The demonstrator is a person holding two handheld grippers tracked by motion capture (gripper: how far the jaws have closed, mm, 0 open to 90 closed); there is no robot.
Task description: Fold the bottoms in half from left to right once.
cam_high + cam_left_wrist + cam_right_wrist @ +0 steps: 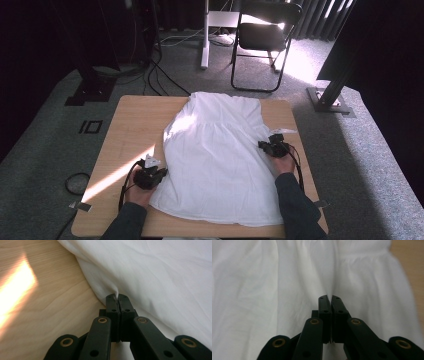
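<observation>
garment (215,155) spread flat and white down the middle of the wooden table (132,127), narrow end far from the person, wide hem near, and that flat spread is what lets both sides be taken at once. left gripper (159,175) sits at the cloth's left edge, low toward the hem; in the left gripper view its jaws are pressed together with a small pleat of the white edge pinched up between the tips (117,296), so that side looks secured for a lift or a fold. right gripper (266,146) is at the opposite edge, a little farther up the table. in the right gripper view its jaws are together too, tips (330,298) down on the fabric, though whether any cloth is actually caught there is hard to tell. one hand on each edge reads as setting up a fold across the middle.
</observation>
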